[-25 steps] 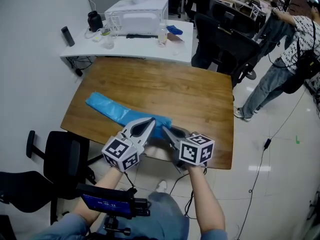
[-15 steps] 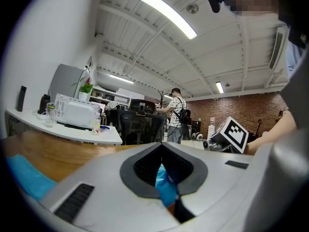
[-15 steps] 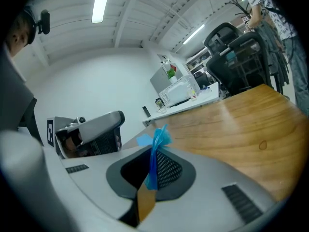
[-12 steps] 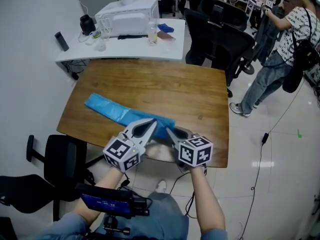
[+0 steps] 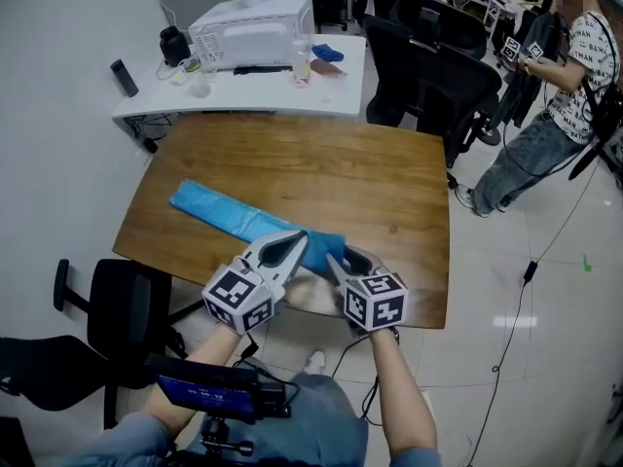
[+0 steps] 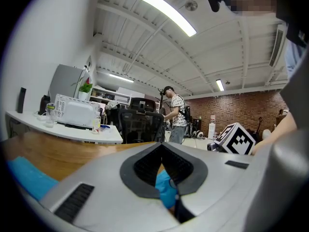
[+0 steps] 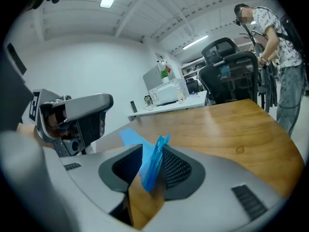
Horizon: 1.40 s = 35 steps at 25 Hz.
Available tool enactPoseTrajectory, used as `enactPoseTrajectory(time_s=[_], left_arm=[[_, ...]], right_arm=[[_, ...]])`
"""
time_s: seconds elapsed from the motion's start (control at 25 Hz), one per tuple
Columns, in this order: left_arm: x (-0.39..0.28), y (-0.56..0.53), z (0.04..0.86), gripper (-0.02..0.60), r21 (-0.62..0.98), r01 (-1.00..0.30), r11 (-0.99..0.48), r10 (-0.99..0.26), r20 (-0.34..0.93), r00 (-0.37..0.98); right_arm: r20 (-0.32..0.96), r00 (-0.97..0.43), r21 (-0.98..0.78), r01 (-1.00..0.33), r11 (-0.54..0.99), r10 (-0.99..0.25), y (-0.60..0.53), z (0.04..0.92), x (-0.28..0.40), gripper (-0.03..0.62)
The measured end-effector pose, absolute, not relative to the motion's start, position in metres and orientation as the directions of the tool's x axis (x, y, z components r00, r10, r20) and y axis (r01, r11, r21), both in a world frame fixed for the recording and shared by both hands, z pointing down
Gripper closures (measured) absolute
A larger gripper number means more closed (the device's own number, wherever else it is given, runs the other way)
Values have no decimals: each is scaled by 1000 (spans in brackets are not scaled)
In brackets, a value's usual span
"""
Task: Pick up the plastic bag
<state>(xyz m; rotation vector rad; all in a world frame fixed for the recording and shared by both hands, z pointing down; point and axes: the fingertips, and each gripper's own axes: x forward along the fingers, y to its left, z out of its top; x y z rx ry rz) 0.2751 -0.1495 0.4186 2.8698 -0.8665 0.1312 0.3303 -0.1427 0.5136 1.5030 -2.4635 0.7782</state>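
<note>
Since a second ago the right gripper (image 5: 343, 259) has dipped toward the table (image 5: 380, 178). Its jaws have just been opening and now stand apart, with a raised edge of the plastic bag (image 5: 226, 212) between them, unpressed. The left gripper (image 5: 298, 240) has its jaws closed on the bag's near end. The rest of the bag lies flat across the table. This looks like a regrip: the right jaws need to close on that edge before both grippers lift. In the head view the grippers cover the bag's near end.
</note>
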Motion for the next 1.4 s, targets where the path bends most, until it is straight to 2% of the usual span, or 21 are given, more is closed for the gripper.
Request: enactPoseTrajectory(time_s=[0.16, 0.2, 0.24, 0.68, 1.16, 1.24, 1.4], left_arm=[[274, -149, 420, 578, 105, -558, -823, -544, 134, 828], [274, -149, 420, 578, 105, -558, -823, -545, 135, 828], [275, -150, 420, 578, 105, -558, -823, -545, 135, 828], [288, -150, 423, 578, 99, -545, -832, -530, 147, 835], [286, -151, 432, 578, 66, -571, -818, -549, 208, 810], [277, -154, 434, 578, 62, -584, -809, -559, 224, 798], [253, -163, 438, 578, 68, -609, -790, -582, 230, 780]], right_arm=[[399, -444, -318, -888, 332, -802, -143, 518, 338, 450], [408, -432, -301, -896, 328, -804, -143, 519, 341, 405], [417, -423, -279, -902, 329, -805, -143, 521, 342, 395], [398, -371, -227, -926, 302, -839, -147, 515, 361, 395], [339, -439, -277, -892, 357, -832, -149, 505, 339, 398], [330, -459, -286, -881, 376, -825, -150, 503, 330, 418], [326, -470, -283, -876, 389, -820, -153, 503, 313, 542]])
